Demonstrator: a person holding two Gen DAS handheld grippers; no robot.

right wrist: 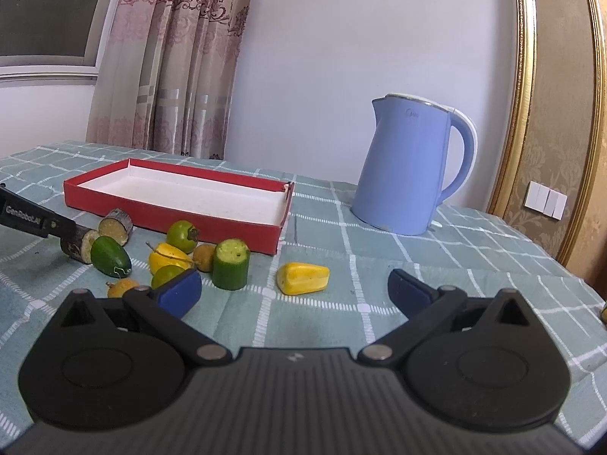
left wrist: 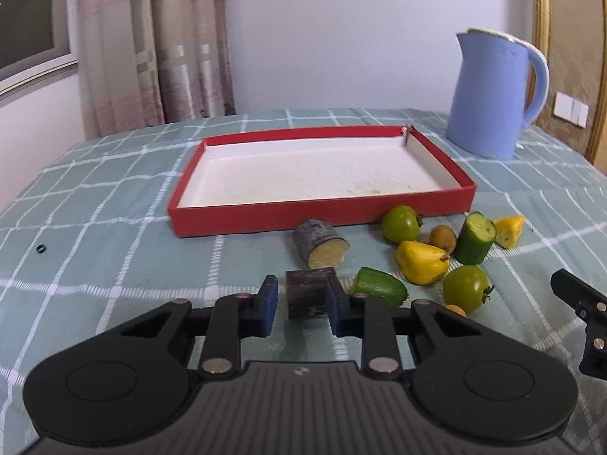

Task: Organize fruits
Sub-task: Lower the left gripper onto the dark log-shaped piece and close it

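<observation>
Left tongs (left wrist: 301,305) straddle a dark sugarcane piece (left wrist: 309,295) on the checked desk cloth (left wrist: 114,227); right pad touches it, left pad stands just off, so not yet clamped. A second sugarcane piece (left wrist: 322,244) lies just in front of the empty red tray (left wrist: 265,220). Further right, loose fruit clusters: green tomatoes (left wrist: 400,223), a cucumber stub (left wrist: 474,239), yellow wax apples (left wrist: 421,261). Right tongs (right wrist: 294,290) are spread wide, holding nothing, near a yellow wedge (right wrist: 302,278). Risk: closing off-centre could roll the round cane out or knock the small green fruit (left wrist: 379,286) beside it.
</observation>
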